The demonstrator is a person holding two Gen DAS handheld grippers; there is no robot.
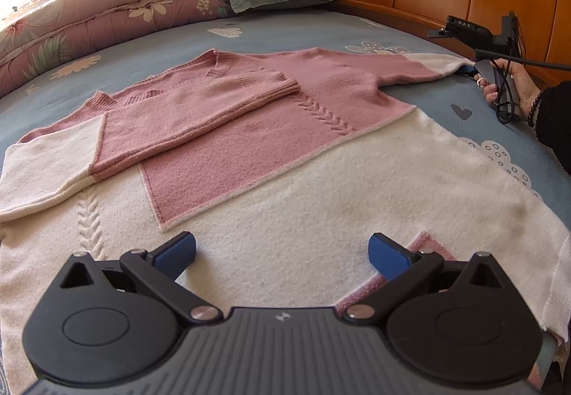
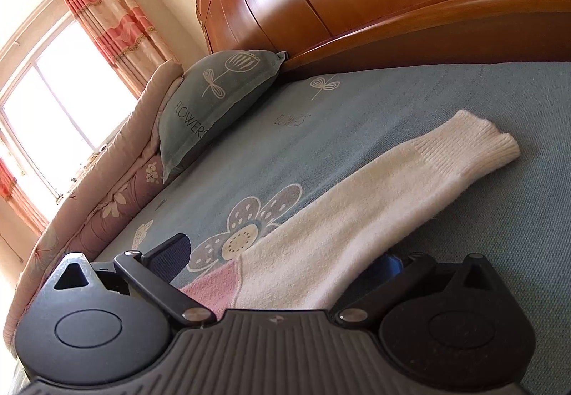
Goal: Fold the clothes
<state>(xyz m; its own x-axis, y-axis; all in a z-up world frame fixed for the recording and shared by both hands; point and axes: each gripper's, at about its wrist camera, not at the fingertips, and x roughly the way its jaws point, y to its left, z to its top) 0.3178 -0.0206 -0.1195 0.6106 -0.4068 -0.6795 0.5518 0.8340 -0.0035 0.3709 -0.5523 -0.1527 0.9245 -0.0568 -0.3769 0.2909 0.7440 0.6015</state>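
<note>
The right tool (image 2: 282, 266) sits with its jaws spread around the white sleeve (image 2: 374, 202), which runs between them from the base toward 1 o'clock, cuff lying free on the bed (image 2: 446, 91); from the left view the same tool (image 1: 471, 72) meets the sleeve at the sweater's 2 o'clock corner, with the person's hand (image 1: 514, 88) gripping the handle low and near level with the bed. The risk, as I judge it, is a shallow bite: if the jaws close on only the top knit layer, the sleeve could slip or stretch when lifted, and a drag could pull the sweater (image 1: 285, 152) askew and undo the other sleeve (image 1: 200, 120), already folded across the pink chest. The left tool (image 1: 282, 252) hovers spread and empty over the white hem at 6 o'clock, pointing up the garment, pinning nothing, so the body is free to shift.
</note>
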